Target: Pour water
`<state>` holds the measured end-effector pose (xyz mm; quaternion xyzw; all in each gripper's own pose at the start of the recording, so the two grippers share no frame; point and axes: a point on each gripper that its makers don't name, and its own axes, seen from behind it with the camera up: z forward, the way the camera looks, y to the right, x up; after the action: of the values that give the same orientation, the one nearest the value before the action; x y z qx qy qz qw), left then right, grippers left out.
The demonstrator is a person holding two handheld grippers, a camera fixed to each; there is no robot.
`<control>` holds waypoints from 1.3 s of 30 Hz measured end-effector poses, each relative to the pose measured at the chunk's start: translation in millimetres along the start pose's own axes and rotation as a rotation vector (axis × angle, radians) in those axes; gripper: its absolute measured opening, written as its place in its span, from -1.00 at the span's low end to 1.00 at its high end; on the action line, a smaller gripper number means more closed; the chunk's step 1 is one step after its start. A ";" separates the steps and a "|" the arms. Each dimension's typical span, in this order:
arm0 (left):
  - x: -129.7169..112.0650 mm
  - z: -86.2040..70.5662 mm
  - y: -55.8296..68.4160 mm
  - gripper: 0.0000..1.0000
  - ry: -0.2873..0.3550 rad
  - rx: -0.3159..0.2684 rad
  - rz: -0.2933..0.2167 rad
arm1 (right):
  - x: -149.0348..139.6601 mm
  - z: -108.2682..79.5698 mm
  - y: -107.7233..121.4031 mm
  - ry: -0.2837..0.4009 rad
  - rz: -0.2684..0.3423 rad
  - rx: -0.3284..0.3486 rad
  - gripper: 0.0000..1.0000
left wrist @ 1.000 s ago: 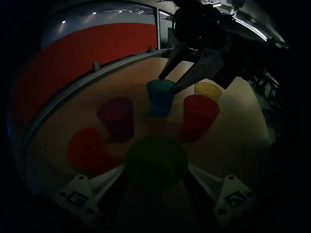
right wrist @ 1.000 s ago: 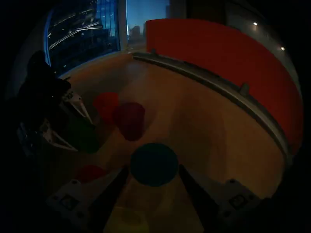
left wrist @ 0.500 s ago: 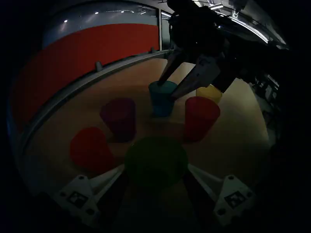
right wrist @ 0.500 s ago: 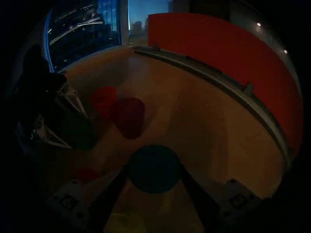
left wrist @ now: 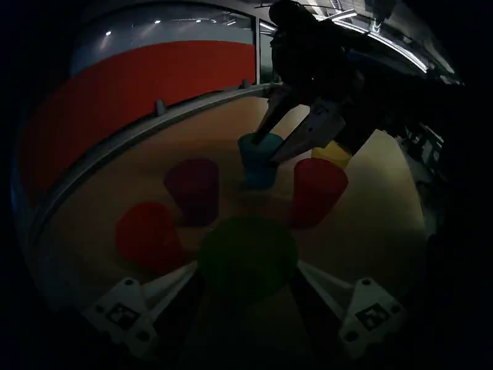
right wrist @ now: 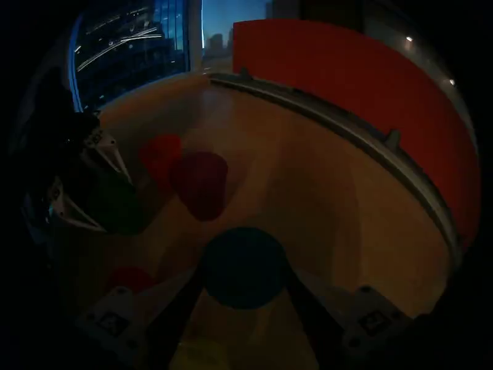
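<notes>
Green cup sits low in the left gripper view, between the two fingers of the left claw. The fingers pinch it from either side. In the right gripper view the same cup shows at the left, dark, held between that claw's pale fingers.

The teal cup is caught in the right claw, whose fingers press in on both of its sides. In the left gripper view this cup is farther back on the wooden counter, with the right claw reaching down onto its rim from above. It leans a little. The light is too dim to tell whether its base rests on the counter.

Four more cups stand around the two held ones, as the left gripper view shows. A maroon cup is left of the teal one, and a red cup stands nearer, just left of the green cup. Another red cup is to the right. A yellow cup shows behind it, partly hidden by the right claw.

A grey rail edges the counter, with a red panel behind it. A window shows in the right gripper view.
</notes>
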<state>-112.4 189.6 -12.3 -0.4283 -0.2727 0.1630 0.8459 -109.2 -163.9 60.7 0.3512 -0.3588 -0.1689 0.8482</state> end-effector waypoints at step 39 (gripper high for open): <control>80.0 -64.4 28.7 0.69 0.232 0.093 -0.024 | 73.1 -109.7 -48.7 0.445 -0.007 -0.077 0.86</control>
<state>-11.1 206.0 -41.1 -0.4014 -0.1705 0.1146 0.8926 19.0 -185.1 7.2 0.3484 -0.1548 -0.1035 0.9187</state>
